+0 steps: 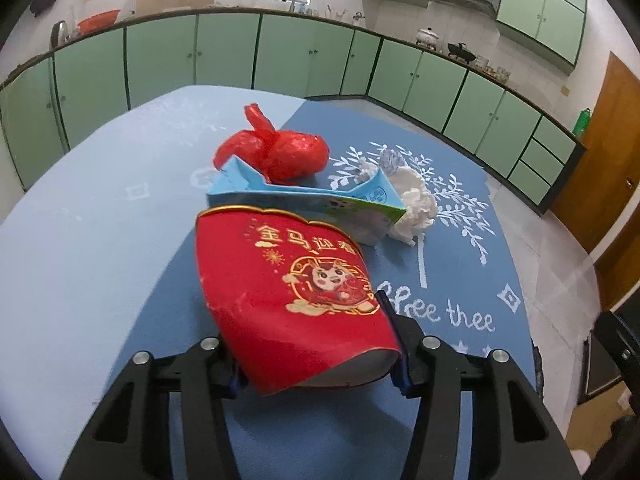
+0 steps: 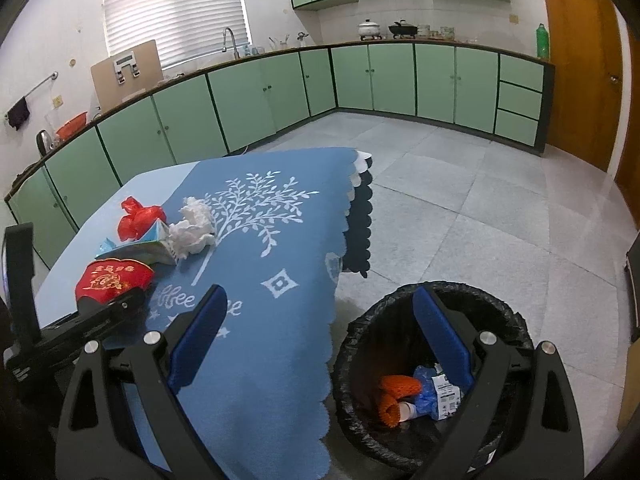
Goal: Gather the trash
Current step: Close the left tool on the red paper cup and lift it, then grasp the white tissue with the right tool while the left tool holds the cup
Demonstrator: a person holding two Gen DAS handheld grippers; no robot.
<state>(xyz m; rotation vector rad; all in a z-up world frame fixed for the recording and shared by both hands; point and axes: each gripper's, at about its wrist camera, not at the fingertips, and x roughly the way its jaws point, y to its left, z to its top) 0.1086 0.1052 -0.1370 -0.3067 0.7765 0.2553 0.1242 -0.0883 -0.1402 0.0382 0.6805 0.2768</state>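
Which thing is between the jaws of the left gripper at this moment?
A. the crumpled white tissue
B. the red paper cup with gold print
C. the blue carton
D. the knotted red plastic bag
B: in the left wrist view the red paper cup sits squeezed between the jaws of the left gripper, while the tissue, bag and carton lie farther off on the table.

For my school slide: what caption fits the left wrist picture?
Left gripper squeezes a red paper cup on the blue table.
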